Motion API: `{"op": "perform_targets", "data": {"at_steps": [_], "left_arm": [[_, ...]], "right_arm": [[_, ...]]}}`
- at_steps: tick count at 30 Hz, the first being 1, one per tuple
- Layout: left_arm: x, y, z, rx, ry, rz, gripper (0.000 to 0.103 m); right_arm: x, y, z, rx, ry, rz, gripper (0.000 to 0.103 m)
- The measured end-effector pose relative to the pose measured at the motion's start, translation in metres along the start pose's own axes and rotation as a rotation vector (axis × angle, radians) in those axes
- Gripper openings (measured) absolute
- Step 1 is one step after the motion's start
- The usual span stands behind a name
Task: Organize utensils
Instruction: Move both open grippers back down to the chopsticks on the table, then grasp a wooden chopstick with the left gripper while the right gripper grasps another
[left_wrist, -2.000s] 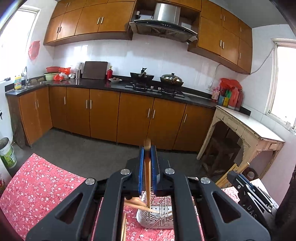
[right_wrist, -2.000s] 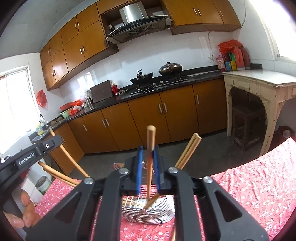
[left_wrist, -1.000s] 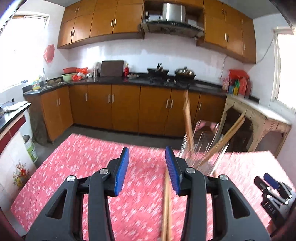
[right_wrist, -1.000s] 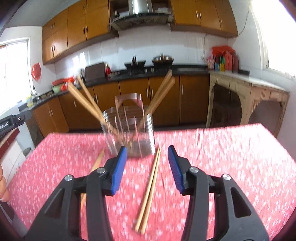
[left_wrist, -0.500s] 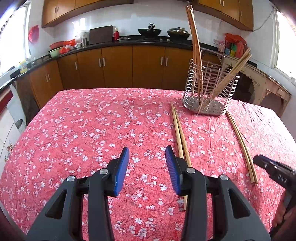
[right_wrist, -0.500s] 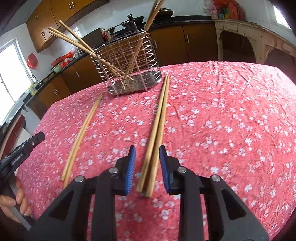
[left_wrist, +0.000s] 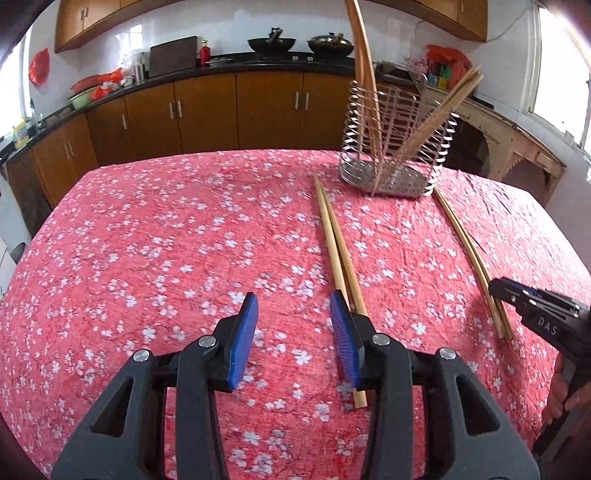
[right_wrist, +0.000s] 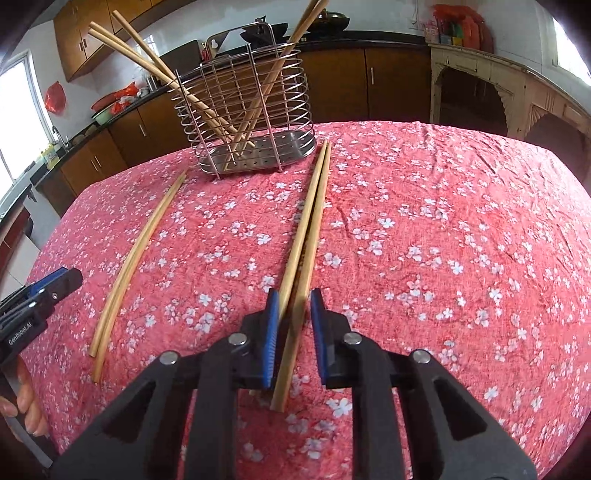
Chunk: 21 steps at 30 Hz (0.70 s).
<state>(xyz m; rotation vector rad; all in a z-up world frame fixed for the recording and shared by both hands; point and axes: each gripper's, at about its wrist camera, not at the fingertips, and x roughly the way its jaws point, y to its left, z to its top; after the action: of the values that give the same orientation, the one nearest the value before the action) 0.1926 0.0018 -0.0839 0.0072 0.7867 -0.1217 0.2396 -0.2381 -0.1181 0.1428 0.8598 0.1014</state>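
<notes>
A wire utensil holder stands on the red floral tablecloth with several wooden chopsticks leaning in it. Two pairs of chopsticks lie flat on the cloth. My left gripper is open and empty, just left of one pair. My right gripper is open, its jaws either side of the near end of the other pair, not closed on it. That pair and the right gripper's tip also show in the left wrist view.
The left gripper's tip and the first pair show at the left of the right wrist view. Kitchen cabinets and a counter with a stove lie beyond the table's far edge. A worn white side table stands at the right.
Both grippers released chopsticks into the holder, pulled back and came down low over the table. The right gripper's jaws now straddle a pair of chopsticks lying on the cloth.
</notes>
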Motion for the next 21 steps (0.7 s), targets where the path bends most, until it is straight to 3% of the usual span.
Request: {"op": "perform_targets", "data": {"at_steps": [3,11,14,16,21], "left_arm": [[0.004,-0.003,-0.002,0.004,0.022,-0.023,0.042],[0.011,-0.012,-0.007,0.04,0.056,-0.046,0.042],[0.013,-0.014,-0.009,0.051,0.064,-0.045,0.041],[0.014,-0.014,-0.01,0.053,0.071,-0.048,0.041],[0.018,-0.017,-0.012,0.07,0.089,-0.054,0.041]], "right_arm": [[0.005,-0.002,0.002,0.002,0.026,-0.032,0.01],[0.005,-0.008,0.003,0.0,0.022,-0.03,0.009],[0.002,-0.008,0.003,-0.026,0.02,-0.099,0.008],[0.001,-0.027,0.006,0.047,0.011,-0.146,0.008],[-0.003,-0.062,0.01,0.144,0.009,-0.156,0.008]]}}
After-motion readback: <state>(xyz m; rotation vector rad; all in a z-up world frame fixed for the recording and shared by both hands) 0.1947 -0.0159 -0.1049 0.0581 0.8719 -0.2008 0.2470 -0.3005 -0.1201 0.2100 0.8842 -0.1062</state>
